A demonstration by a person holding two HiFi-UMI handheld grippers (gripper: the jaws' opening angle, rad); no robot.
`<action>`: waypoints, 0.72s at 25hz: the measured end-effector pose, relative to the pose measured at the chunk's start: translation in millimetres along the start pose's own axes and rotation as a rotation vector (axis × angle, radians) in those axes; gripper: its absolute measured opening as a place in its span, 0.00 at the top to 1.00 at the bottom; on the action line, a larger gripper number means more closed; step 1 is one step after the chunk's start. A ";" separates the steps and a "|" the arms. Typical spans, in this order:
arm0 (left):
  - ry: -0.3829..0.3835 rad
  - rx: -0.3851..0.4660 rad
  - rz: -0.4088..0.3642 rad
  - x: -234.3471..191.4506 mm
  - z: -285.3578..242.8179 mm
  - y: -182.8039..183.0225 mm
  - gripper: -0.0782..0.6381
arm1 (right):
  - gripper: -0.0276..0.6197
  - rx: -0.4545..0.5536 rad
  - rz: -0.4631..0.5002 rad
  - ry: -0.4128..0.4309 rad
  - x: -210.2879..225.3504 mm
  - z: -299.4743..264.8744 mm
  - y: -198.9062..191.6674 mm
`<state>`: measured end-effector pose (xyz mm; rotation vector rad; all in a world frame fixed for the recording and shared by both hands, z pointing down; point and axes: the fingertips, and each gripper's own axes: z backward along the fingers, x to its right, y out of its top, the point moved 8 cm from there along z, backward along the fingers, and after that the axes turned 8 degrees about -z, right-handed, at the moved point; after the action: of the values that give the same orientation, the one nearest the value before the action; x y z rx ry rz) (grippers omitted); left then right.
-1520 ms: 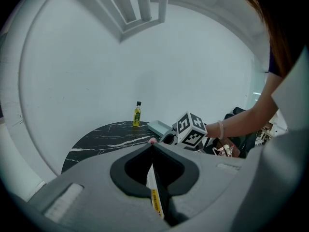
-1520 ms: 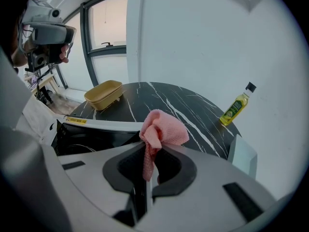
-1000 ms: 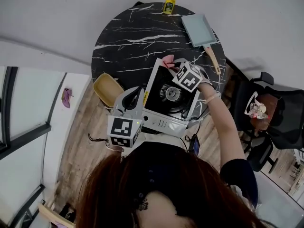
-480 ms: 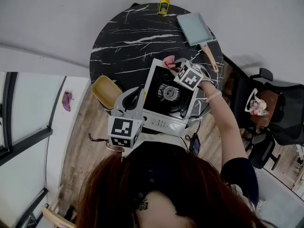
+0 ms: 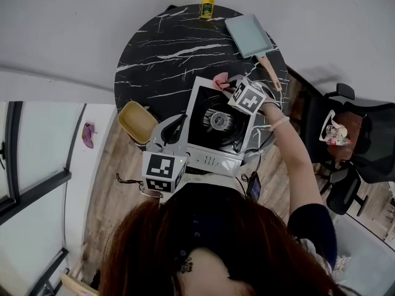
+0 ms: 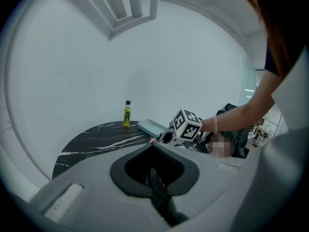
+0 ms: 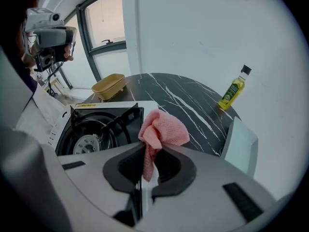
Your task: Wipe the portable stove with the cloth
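Observation:
The portable stove (image 5: 216, 127), silver with a black burner well, sits at the near edge of a round black marble table (image 5: 166, 54). My right gripper (image 5: 230, 87) is shut on a bunched pink cloth (image 5: 220, 79) at the stove's far edge. In the right gripper view the cloth (image 7: 161, 128) sticks up out of the right gripper (image 7: 150, 148), just beyond the stove (image 7: 99, 127). My left gripper (image 5: 178, 122) hovers by the stove's left side. In its own view the left gripper (image 6: 153, 148) looks shut with nothing in it.
A yellow oil bottle (image 5: 207, 2) stands at the table's far edge. A grey-blue rectangular pan (image 5: 249, 34) with a wooden handle lies at the far right. A tan basket (image 5: 137, 121) sits left of the stove. An office chair (image 5: 355, 147) stands to the right.
The right gripper and the cloth have barely shifted along the stove's far edge. The head view has drifted slightly. The left gripper has stayed in place.

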<state>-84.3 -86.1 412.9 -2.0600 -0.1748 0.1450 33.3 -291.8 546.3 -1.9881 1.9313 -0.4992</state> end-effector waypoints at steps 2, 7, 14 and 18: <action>-0.007 -0.001 -0.004 1.1 -1.6 1.2 0.87 | 0.90 0.001 0.000 0.004 1.9 0.8 -2.1; -0.020 -0.006 -0.012 4.6 -4.1 2.1 0.87 | 0.90 -0.003 -0.014 0.016 4.1 4.2 -8.9; -0.040 -0.008 -0.021 10.3 -8.2 2.8 0.87 | 0.90 -0.009 -0.029 0.030 7.2 8.1 -20.4; -0.047 -0.008 -0.024 11.8 -10.4 3.4 0.87 | 0.90 -0.009 -0.033 0.036 9.2 10.4 -25.3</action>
<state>-70.7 -94.5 414.5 -2.0624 -0.2290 0.1783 60.8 -300.3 549.0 -2.0332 1.9273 -0.5393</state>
